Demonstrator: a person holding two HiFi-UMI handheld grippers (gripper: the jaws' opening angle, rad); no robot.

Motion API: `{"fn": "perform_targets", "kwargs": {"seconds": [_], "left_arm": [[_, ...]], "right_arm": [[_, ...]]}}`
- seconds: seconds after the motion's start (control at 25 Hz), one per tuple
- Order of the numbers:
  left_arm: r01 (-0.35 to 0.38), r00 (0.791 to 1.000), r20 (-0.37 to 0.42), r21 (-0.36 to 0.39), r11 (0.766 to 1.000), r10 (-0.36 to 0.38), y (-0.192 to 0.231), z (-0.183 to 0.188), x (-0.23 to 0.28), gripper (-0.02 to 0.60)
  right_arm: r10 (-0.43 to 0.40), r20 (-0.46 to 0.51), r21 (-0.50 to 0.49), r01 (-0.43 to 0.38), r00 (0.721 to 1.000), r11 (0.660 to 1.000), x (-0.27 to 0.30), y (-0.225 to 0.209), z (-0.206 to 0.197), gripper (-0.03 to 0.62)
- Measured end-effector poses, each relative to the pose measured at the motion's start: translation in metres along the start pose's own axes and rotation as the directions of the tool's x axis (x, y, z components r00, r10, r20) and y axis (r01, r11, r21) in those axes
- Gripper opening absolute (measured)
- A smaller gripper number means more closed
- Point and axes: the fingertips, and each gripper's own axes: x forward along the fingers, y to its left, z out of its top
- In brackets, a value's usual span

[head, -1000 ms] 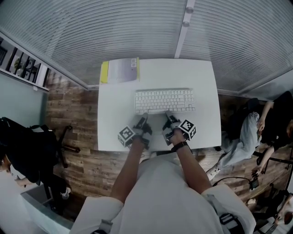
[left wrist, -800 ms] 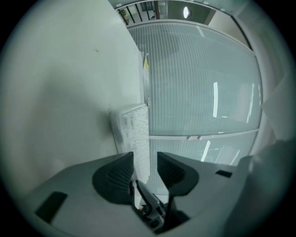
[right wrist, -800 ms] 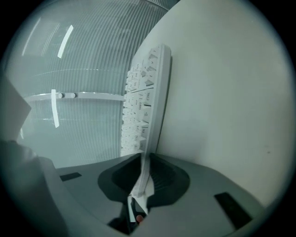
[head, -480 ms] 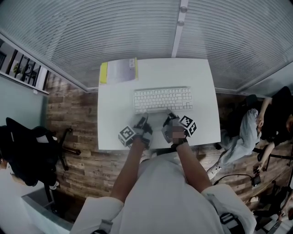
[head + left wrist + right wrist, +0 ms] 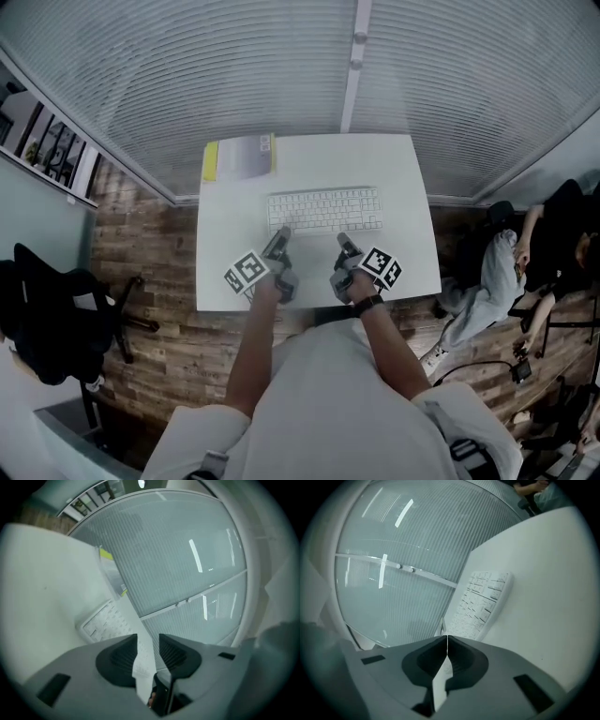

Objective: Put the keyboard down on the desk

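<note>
**A:** Two questions: what's gripped, and where's it sitting?

**B:** My left hand-held gripper [image 5: 148, 638] is narrow, pinching the near edge of the flat white keyboard [image 5: 325, 210]. My right hand-held gripper [image 5: 446, 637] is closed tip to tip at that edge. It's in the middle of the smooth white table [image 5: 412, 258].

**A:** Views differ?

**B:** The plank floor [image 5: 150, 253] only shows in the head view, and fluted glass [image 5: 393, 550] fills the gripper views. Versus a second ago, both hand-held grippers have rolled a bit, and the keyboard's in the same spot.

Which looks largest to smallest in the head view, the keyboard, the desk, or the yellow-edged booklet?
1. the desk
2. the keyboard
3. the yellow-edged booklet
All lie similarly far away, so the order holds.
</note>
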Motion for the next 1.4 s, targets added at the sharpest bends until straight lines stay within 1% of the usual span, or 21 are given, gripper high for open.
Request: {"fn": "perform_targets", "kwargs": {"seconds": [0.08,0.12,0.16,0.2,0.24,0.28,0.4,0.48,0.56,0.64,0.68,0.72,0.76,0.8,0.92,1.04,1.12,1.2,1.24,1.32,1.4], "left_arm": [[0.011,0.999,-0.048,0.137,0.990,-0.005,-0.021,0.004,-0.002,0.143],[0.014,0.997,-0.079,0.213,0.977,0.003,-0.031,0.005,-0.003,0.141],[0.012,0.995,-0.101,0.286,0.958,0.018,-0.042,0.006,-0.004,0.141],[0.006,0.993,-0.111,0.355,0.935,0.036,-0.052,0.008,-0.006,0.141],[-0.004,0.992,-0.112,0.417,0.909,0.056,-0.060,0.009,-0.009,0.141],[-0.019,0.991,-0.107,0.473,0.881,0.078,-0.067,0.011,-0.012,0.141],[-0.069,0.988,-0.066,0.618,0.783,0.139,-0.083,0.017,-0.019,0.141],[-0.095,0.987,-0.027,0.696,0.712,0.159,-0.091,0.019,-0.022,0.141],[-0.136,0.986,0.044,0.763,0.632,0.158,-0.103,0.025,-0.027,0.134],[-0.188,0.981,0.132,0.817,0.545,0.141,-0.118,0.034,-0.034,0.114],[-0.209,0.978,0.166,0.835,0.509,0.129,-0.125,0.038,-0.037,0.109],[-0.224,0.975,0.193,0.847,0.483,0.114,-0.133,0.041,-0.039,0.100],[-0.233,0.972,0.212,0.853,0.466,0.099,-0.141,0.043,-0.041,0.086],[-0.240,0.970,0.227,0.856,0.457,0.085,-0.148,0.045,-0.044,0.068],[-0.275,0.959,0.276,0.855,0.440,0.062,-0.165,0.051,-0.053,0.034],[-0.308,0.948,0.315,0.853,0.421,0.055,-0.176,0.060,-0.061,0.021],[-0.308,0.947,0.318,0.854,0.420,0.048,-0.183,0.062,-0.066,0.015],[-0.299,0.949,0.313,0.855,0.424,0.039,-0.191,0.061,-0.068,0.015],[-0.296,0.950,0.311,0.857,0.421,0.034,-0.194,0.060,-0.069,0.015],[-0.292,0.950,0.311,0.863,0.413,0.022,-0.197,0.060,-0.071,0.015],[-0.293,0.949,0.315,0.860,0.417,0.017,-0.196,0.060,-0.074,0.015]], "right_arm": [[-0.024,-0.039,-0.110,0.020,0.999,0.994,-0.007,0.010,0.002,0.012],[-0.057,-0.063,-0.197,0.044,0.996,0.980,-0.012,0.015,0.004,0.012],[-0.095,-0.076,-0.296,0.069,0.993,0.953,-0.017,0.022,0.007,0.012],[-0.128,-0.073,-0.397,0.089,0.989,0.913,-0.022,0.029,0.011,0.012],[-0.145,-0.056,-0.483,0.100,0.988,0.870,-0.027,0.039,0.015,0.012],[-0.143,-0.035,-0.547,0.101,0.989,0.831,-0.031,0.049,0.020,0.012],[-0.098,0.032,-0.665,0.094,0.995,0.741,-0.041,0.083,0.031,0.012],[-0.076,0.079,-0.742,0.110,0.994,0.661,-0.049,0.104,0.036,0.012],[-0.058,0.123,-0.807,0.134,0.991,0.575,-0.058,0.121,0.041,0.012],[-0.033,0.169,-0.853,0.164,0.985,0.496,-0.066,0.139,0.045,0.012],[-0.017,0.194,-0.869,0.180,0.981,0.461,-0.070,0.148,0.048,0.012],[0.001,0.218,-0.880,0.196,0.976,0.432,-0.074,0.158,0.051,0.012],[0.022,0.238,-0.888,0.209,0.971,0.410,-0.078,0.167,0.054,0.012],[0.044,0.255,-0.893,0.218,0.966,0.394,-0.083,0.176,0.057,0.012],[0.111,0.278,-0.902,0.220,0.954,0.372,-0.098,0.202,0.063,0.012],[0.138,0.293,-0.909,0.230,0.946,0.348,-0.105,0.219,0.065,0.012],[0.150,0.293,-0.907,0.225,0.944,0.355,-0.108,0.226,0.065,0.012],[0.153,0.294,-0.899,0.219,0.943,0.380,-0.113,0.230,0.067,0.012],[0.152,0.302,-0.894,0.224,0.941,0.389,-0.116,0.230,0.069,0.012],[0.151,0.317,-0.891,0.239,0.936,0.386,-0.122,0.232,0.074,0.011],[0.155,0.319,-0.895,0.244,0.935,0.372,-0.125,0.232,0.075,0.011]]}}
